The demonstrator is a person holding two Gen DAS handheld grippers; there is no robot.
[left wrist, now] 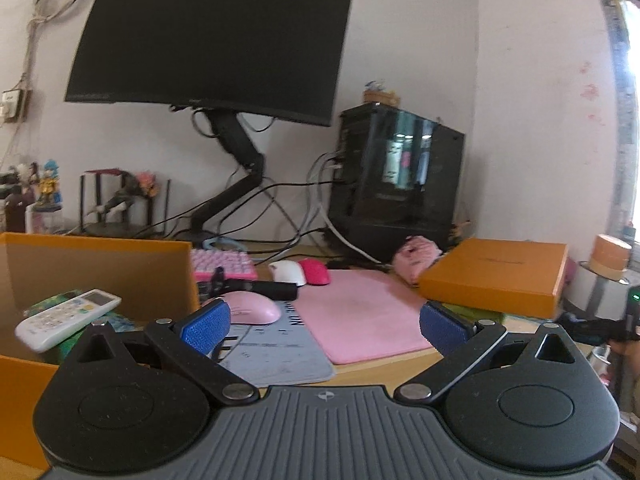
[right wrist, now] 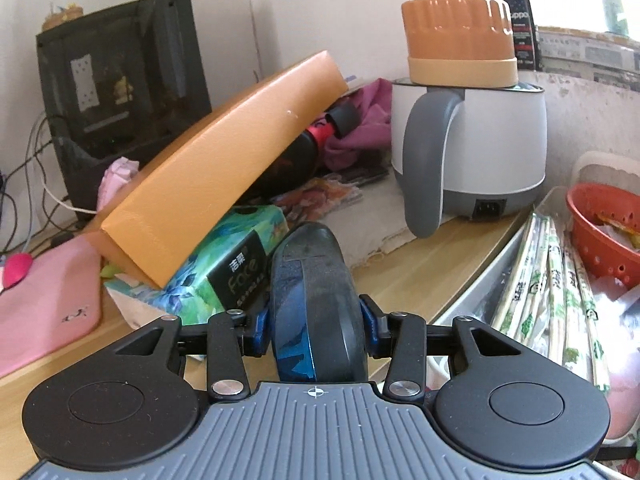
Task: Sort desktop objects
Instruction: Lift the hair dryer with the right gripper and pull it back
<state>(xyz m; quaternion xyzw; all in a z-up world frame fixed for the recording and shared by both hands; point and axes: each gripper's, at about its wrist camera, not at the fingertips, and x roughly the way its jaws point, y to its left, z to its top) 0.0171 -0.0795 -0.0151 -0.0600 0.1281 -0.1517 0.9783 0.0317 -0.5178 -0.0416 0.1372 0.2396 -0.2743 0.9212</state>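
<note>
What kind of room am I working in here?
Most likely a home computer desk in a bedroom or small flat: a monitor on an arm, a PC tower, a pink keyboard, plus an electric kettle beside the window.

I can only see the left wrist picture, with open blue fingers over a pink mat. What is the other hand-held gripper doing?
Observer: The right hand-held gripper is shut on a dark blue mouse.
Operator: Where is it?
Observer: Over the desk edge, near a green tissue box that props up the orange box lid.
Operator: Anything behind that?
Observer: A white kettle with an orange cup upside down on top.
</note>
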